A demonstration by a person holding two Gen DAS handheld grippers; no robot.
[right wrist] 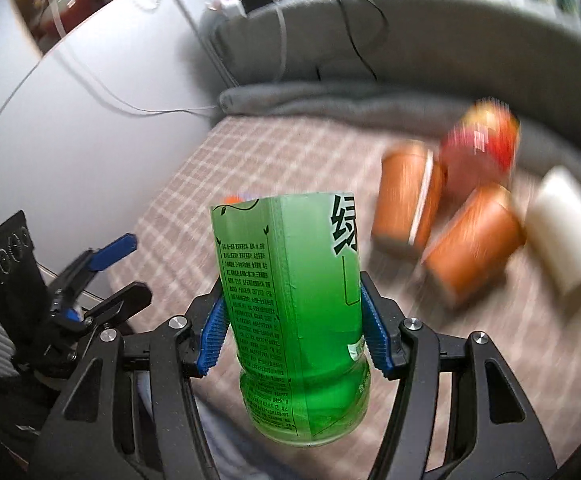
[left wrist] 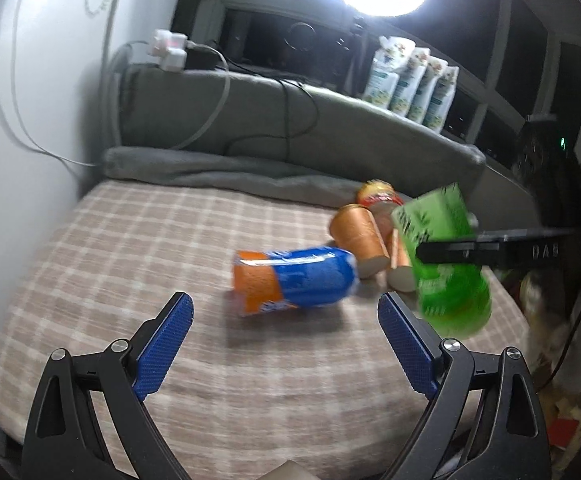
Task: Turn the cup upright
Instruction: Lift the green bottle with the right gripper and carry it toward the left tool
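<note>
A home bedroom, probably: a bed with a checked beige sheet [left wrist: 130, 280] and a rolled grey blanket [left wrist: 218, 170] stands against a padded grey headboard [left wrist: 274, 120]. Behind it, a dark window [left wrist: 526, 40], a white power strip [left wrist: 168, 50] with trailing cables, and refill pouches [left wrist: 410, 80] along the ledge.

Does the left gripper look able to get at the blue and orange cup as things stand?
Probably yes: the left gripper is open, and the blue and orange cup lies on its side just ahead of its jaws with nothing between.
</note>
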